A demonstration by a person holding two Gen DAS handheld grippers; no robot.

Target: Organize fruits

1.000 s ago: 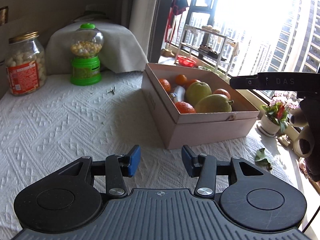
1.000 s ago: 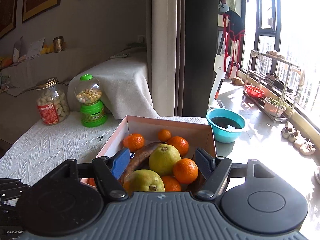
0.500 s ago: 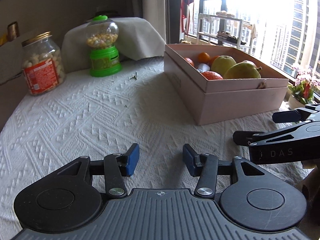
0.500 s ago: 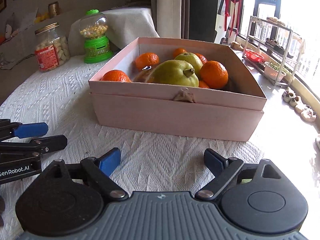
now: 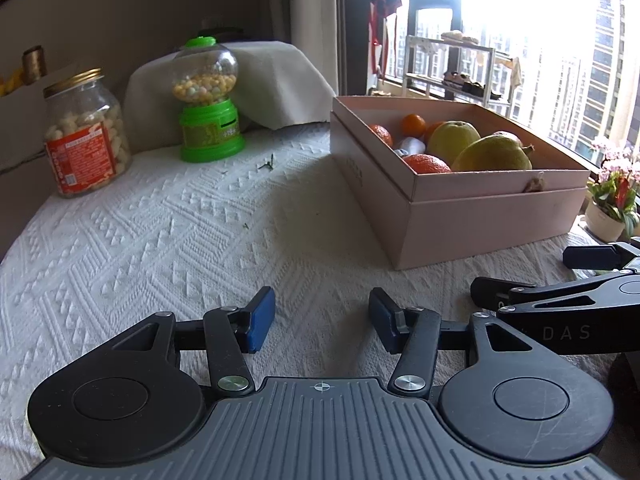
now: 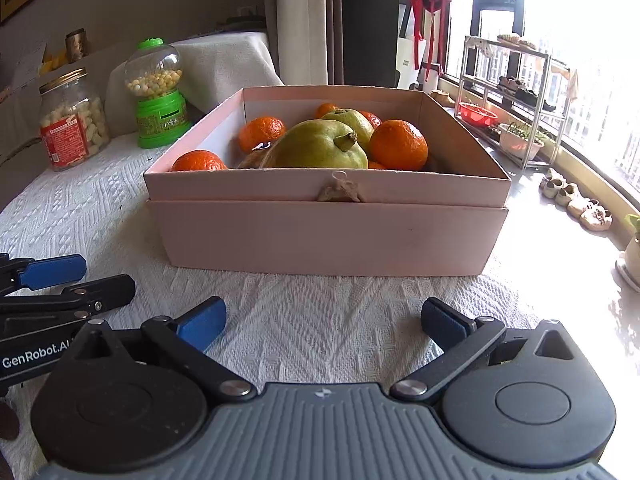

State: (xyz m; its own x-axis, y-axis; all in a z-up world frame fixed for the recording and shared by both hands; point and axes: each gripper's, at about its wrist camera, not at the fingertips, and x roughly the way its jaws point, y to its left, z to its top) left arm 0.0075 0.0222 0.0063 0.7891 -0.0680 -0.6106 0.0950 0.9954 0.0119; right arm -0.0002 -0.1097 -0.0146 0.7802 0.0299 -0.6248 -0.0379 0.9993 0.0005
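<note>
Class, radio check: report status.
Left gripper and right gripper opening, both empty. Oranges and green pears sit in pink cardboard box. Nothing blocking.

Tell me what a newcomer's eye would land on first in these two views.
The pink box heaped with oranges and a big green pear sits mid-table on the white cloth. Behind it to the left stand a green candy dispenser and a glass jar. In front, the left hand-held gripper and right hand-held gripper are opening, nothing between their jaws.
</note>
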